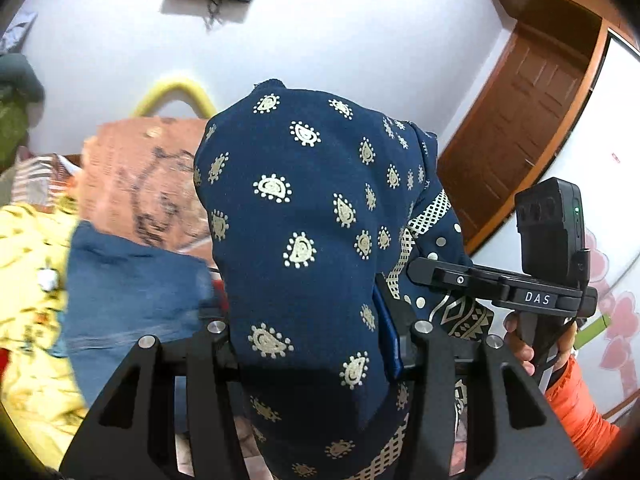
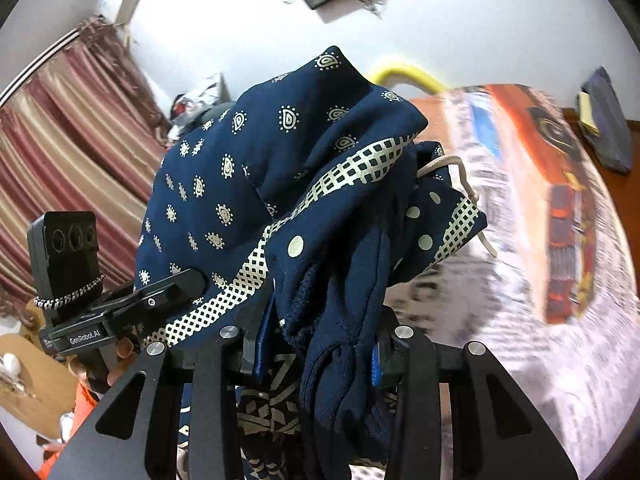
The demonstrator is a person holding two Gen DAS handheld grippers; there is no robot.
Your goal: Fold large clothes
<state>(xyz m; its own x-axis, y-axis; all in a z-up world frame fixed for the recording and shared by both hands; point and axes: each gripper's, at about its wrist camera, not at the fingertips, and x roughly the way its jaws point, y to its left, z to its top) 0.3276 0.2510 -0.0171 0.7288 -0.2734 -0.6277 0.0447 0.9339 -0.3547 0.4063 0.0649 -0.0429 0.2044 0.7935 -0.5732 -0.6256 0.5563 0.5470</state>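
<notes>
Both hand-held grippers, left [image 1: 316, 344] and right [image 2: 316, 344], are clamped on the navy printed garment [image 1: 304, 208], holding it above the bed [image 2: 520, 216] so it hangs free for folding.

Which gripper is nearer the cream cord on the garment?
Right. The right gripper grips the garment just below the cord; the left gripper holds the cloth well off to the side.

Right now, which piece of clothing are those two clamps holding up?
Above the bed, both clamps grip one bunched garment. It is navy with small cream paisley drops and a cream lattice border, unlike the plain blue cloth lying on the bed.
</notes>
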